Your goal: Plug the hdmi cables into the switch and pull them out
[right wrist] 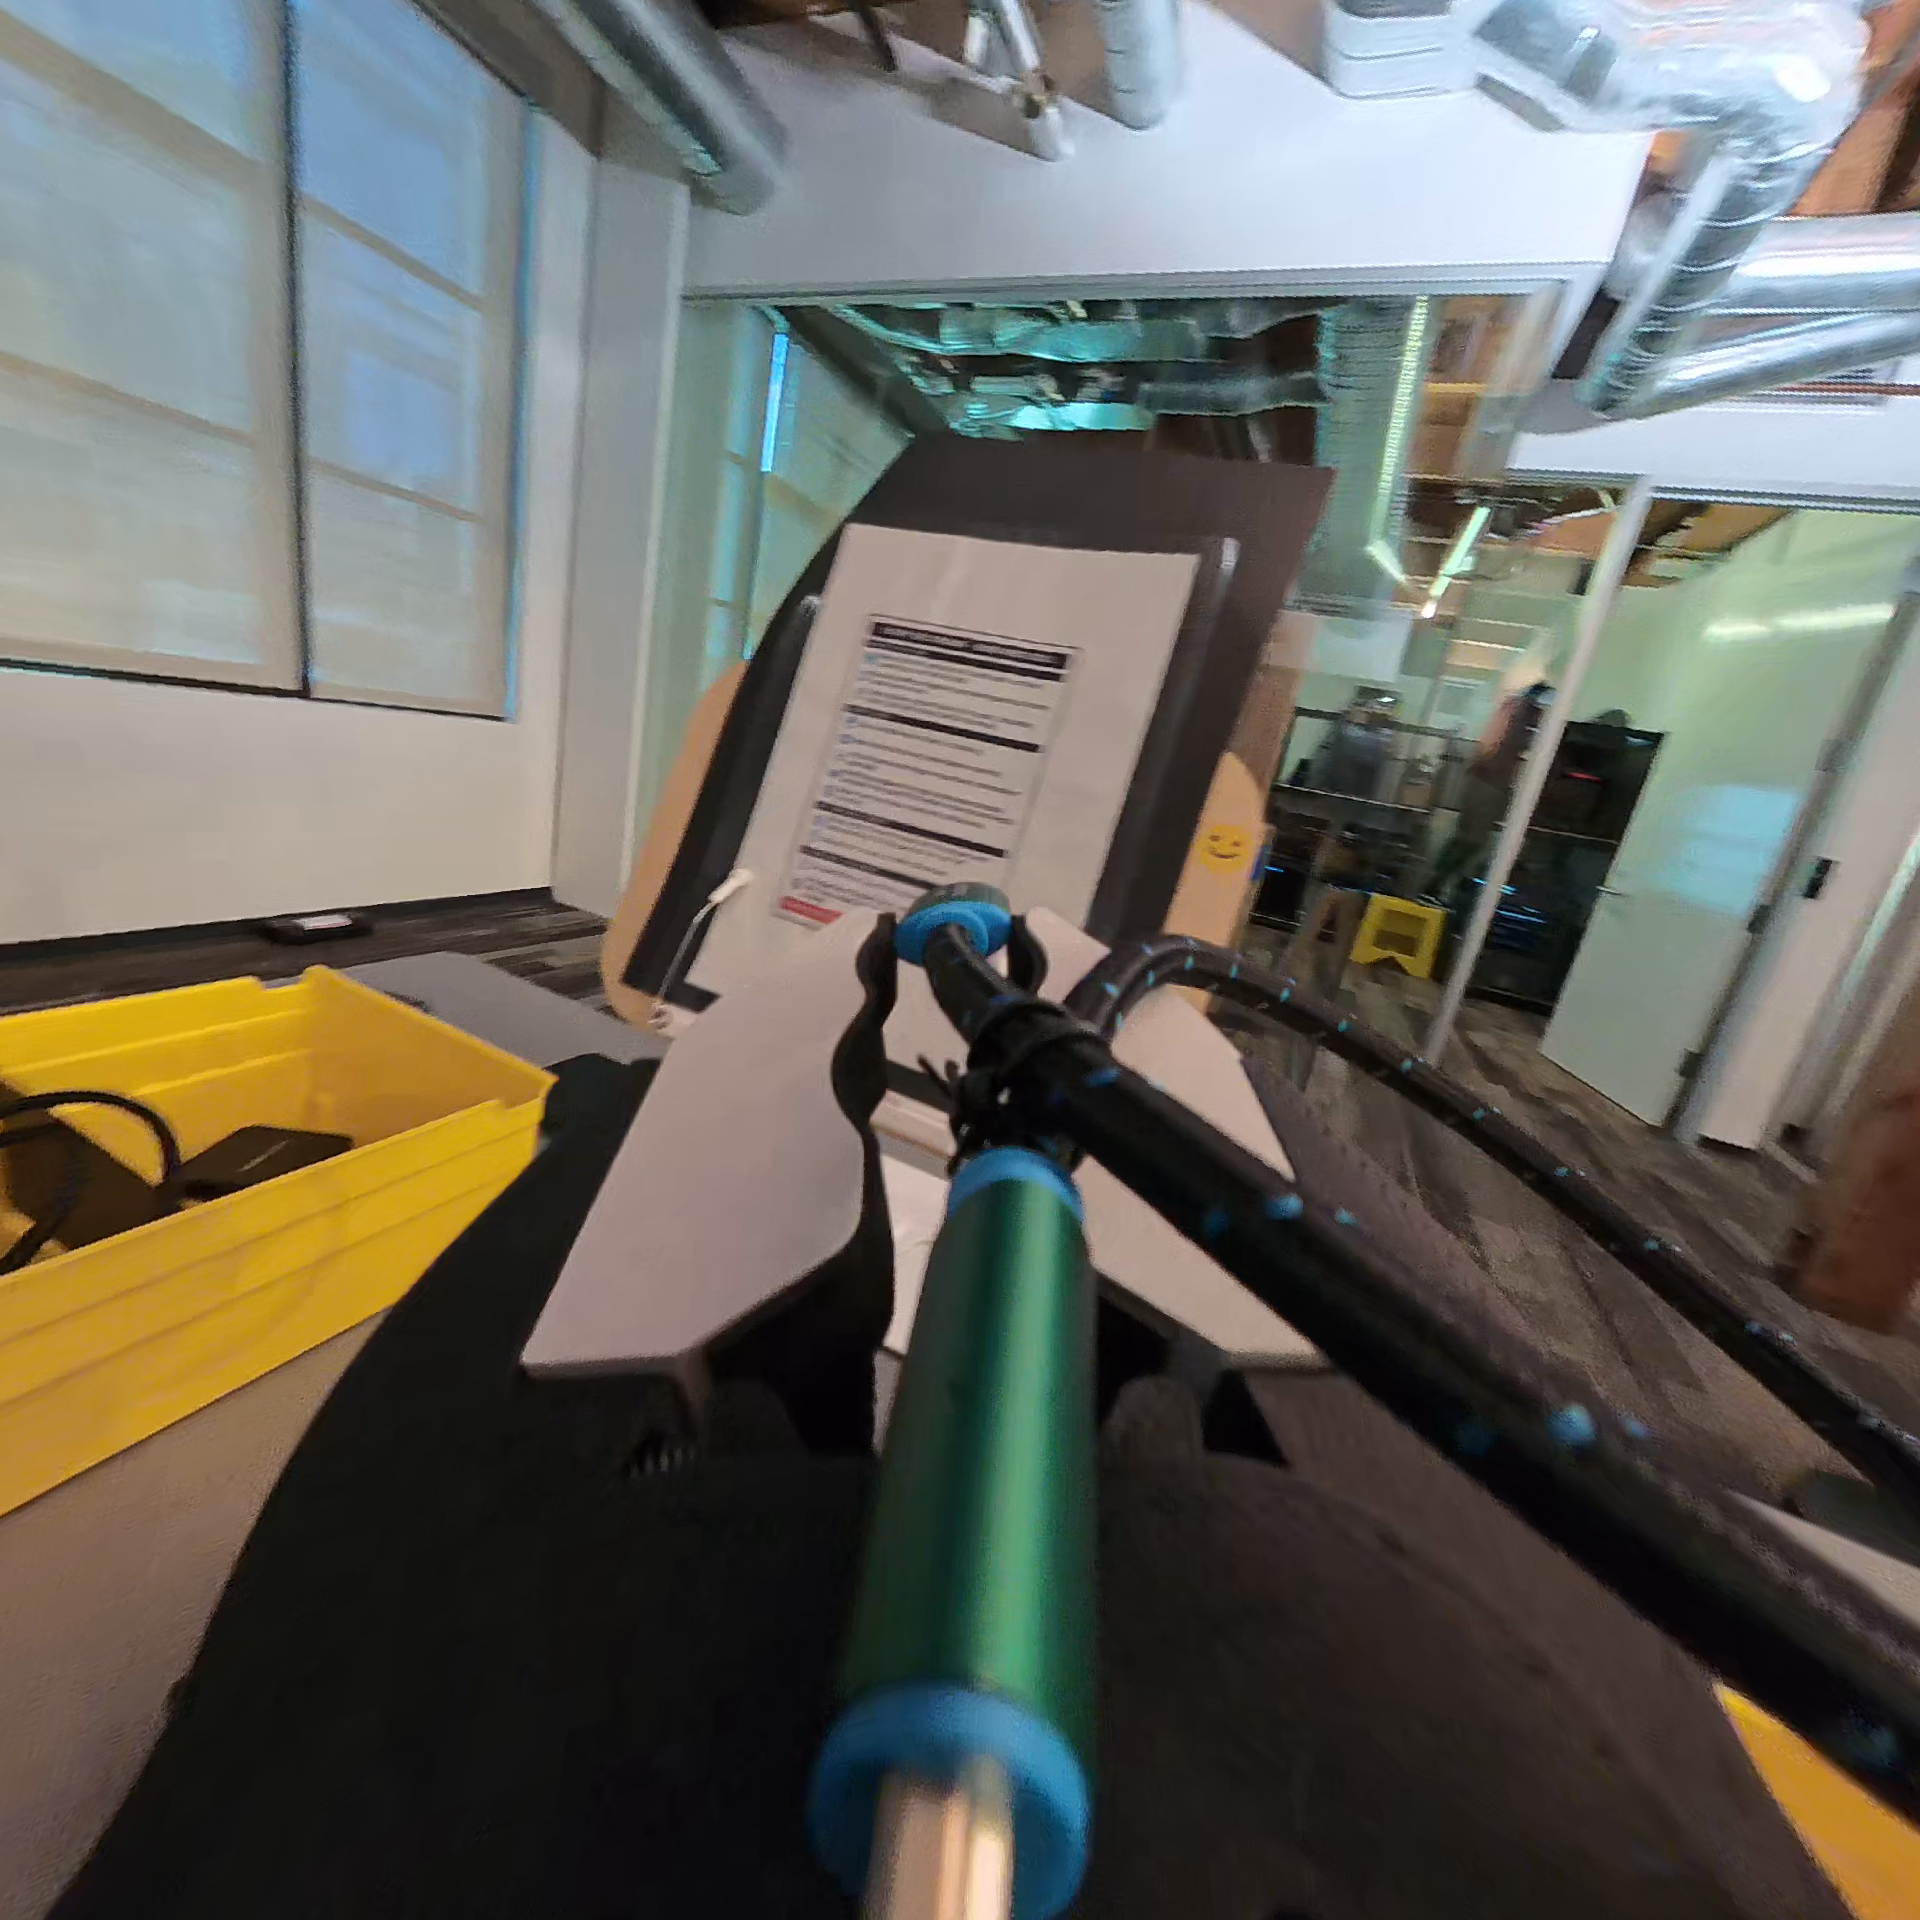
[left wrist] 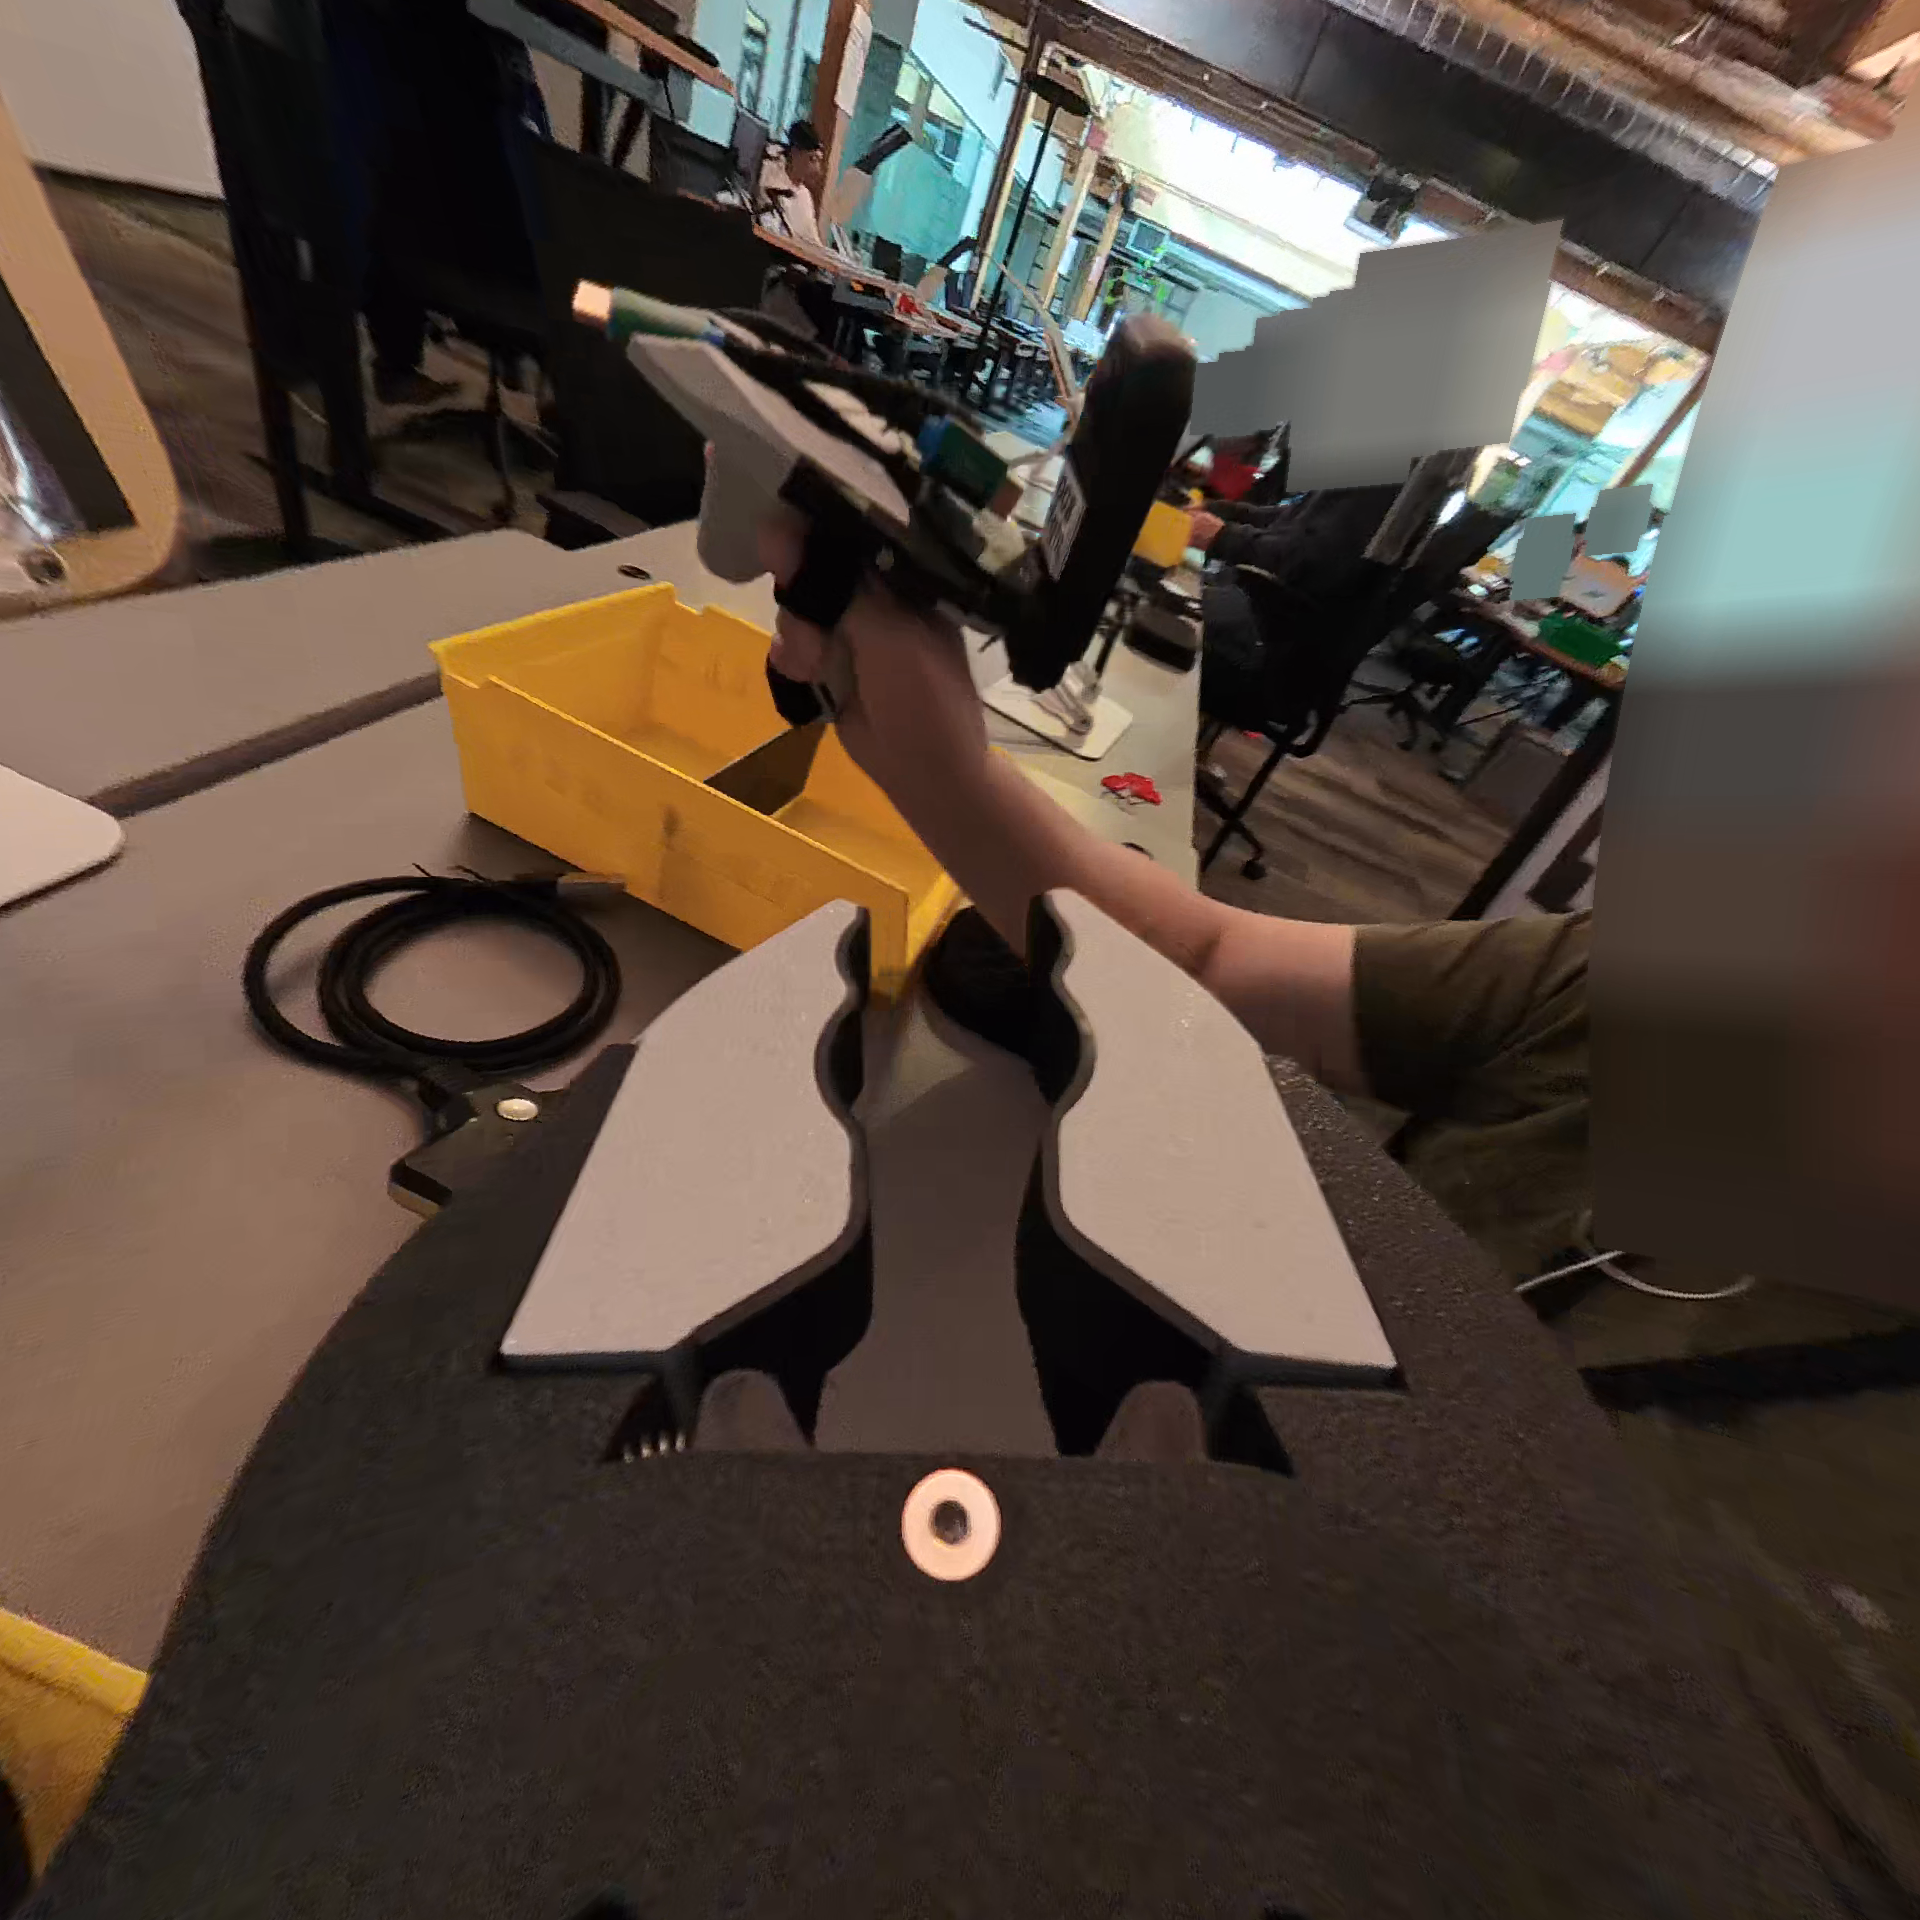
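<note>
My left gripper (left wrist: 951,997) is open and empty, low over the grey table (left wrist: 208,1195). To its left lies a coiled black cable (left wrist: 426,977) with a metal plug end (left wrist: 587,886). A small black box with a round silver button (left wrist: 473,1127), partly hidden by my gripper body, lies at the coil's near end. My right gripper (right wrist: 951,951) is shut on a bundled black braided HDMI cable (right wrist: 1299,1236). The cable's green plug (right wrist: 987,1455) points back at the camera. The left wrist view shows that gripper (left wrist: 665,353) held high above the yellow bin (left wrist: 623,748).
The yellow bin (right wrist: 260,1247) holds a black box (right wrist: 270,1153) and dark cables. A person's bare arm (left wrist: 1122,894) crosses behind my left fingers. A board with a printed sheet (right wrist: 935,769) stands ahead of the right gripper. A white pad (left wrist: 42,831) lies at the far left. About 25 cm separates my left fingertips from my right.
</note>
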